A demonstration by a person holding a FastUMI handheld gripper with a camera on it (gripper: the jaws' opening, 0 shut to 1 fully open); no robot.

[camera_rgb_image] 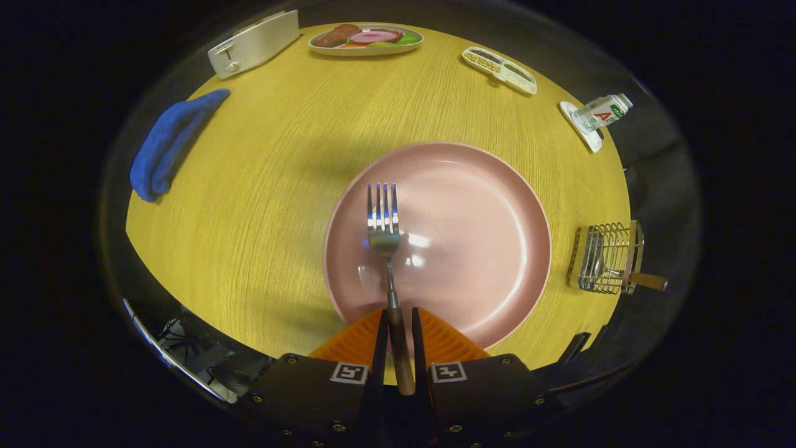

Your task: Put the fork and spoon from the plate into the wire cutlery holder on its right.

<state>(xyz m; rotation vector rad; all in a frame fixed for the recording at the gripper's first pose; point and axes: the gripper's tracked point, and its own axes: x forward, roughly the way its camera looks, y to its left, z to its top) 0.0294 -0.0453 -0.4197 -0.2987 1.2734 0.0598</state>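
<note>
Wood-grain worktop spreads under us, round and yellow, with a pink plate just ahead of our tool. We have the tool nearly closed, both fingers pressed on the handle of the fork, whose tines reach out over the plate; whether they are lifted or resting on it we cannot tell. The holder stands well to the right of the plate, and something with a wooden handle, probably the spoon, already lies in it. We judge the risks this way: our grip sits far back on the handle, so the long head could swing or slip as we turn toward the holder; the tines could catch on the wire instead of dropping in; a knock could tip the light holder near the worktop's rim. By our count: one fork, one plate, one holder, one likely spoon, one blue cloth, one toaster, one dish of food, one divided tray, one bottle on a small saucer.
</note>
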